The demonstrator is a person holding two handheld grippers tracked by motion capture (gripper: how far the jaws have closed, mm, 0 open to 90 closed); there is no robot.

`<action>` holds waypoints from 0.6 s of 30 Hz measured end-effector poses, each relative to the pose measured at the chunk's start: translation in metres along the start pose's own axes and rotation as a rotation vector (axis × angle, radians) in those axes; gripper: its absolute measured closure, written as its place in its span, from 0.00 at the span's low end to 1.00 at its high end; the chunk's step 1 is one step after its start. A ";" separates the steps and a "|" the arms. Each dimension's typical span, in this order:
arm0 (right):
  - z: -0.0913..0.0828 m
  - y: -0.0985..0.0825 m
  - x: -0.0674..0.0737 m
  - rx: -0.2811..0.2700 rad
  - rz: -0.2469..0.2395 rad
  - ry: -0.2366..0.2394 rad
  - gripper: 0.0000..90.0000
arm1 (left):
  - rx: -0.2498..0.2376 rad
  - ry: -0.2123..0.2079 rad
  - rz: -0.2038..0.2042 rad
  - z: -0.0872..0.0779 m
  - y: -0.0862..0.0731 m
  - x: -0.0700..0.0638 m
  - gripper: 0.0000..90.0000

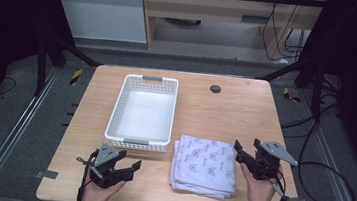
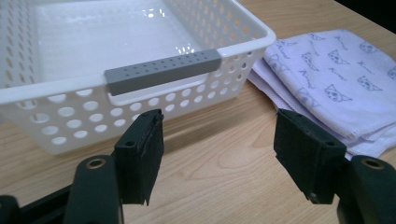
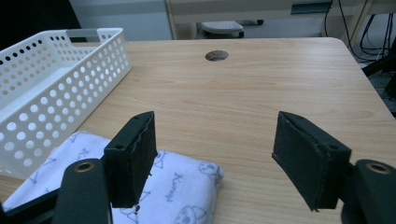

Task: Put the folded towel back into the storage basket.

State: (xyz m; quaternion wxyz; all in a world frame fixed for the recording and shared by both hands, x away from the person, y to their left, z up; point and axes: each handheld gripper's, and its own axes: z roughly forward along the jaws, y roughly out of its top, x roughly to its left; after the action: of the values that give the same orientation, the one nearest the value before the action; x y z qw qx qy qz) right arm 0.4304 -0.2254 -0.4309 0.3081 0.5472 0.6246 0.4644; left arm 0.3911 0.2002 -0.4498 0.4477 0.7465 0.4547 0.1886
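White basket (image 1: pixel 143 109) waiting left; folded cloth (image 1: pixel 205 164) lying right. Both grippers (image 1: pixel 133 166) (image 1: pixel 237 148) hovering, jaws spread (empty); advising gripping stacked edges together.

One basket (image 1: pixel 142 111), one folded cloth (image 1: pixel 205 164), two grippers.

Light wood desk (image 1: pixel 225 115) with rounded corners and a round dark cable hole (image 1: pixel 215 89) near the far edge. Grey floor (image 1: pixel 7 128) all around, metal rails (image 1: pixel 17 129) ran along both sides of the desk, yellow-black tape marks (image 1: pixel 76 75) on the floor. Black frame struts (image 1: pixel 45 61) stood left and right. Behind was a pale wooden cabinet (image 1: pixel 211 8) and a white panel (image 1: pixel 100 12). Black cables (image 1: pixel 320 165) looped on the right. Room edges were dark, light even overhead.
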 end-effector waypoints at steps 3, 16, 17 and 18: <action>0.004 0.002 0.002 0.013 -0.015 0.010 0.33 | 0.012 -0.009 0.013 0.003 0.000 -0.005 0.36; 0.019 0.006 0.004 0.055 -0.027 0.031 0.35 | 0.033 -0.056 0.047 0.017 0.006 -0.028 0.39; 0.020 0.006 0.004 0.058 -0.030 0.031 0.35 | 0.036 -0.062 0.051 0.018 0.007 -0.029 0.39; 0.021 0.006 0.004 0.063 -0.033 0.034 0.36 | 0.035 -0.066 0.047 0.020 0.008 -0.031 0.39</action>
State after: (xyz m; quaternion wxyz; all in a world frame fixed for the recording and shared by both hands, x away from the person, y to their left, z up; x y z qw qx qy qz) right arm 0.4511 -0.2161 -0.4327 0.2878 0.5382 0.6529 0.4486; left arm 0.3926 0.1628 -0.4498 0.4447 0.7706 0.4252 0.1663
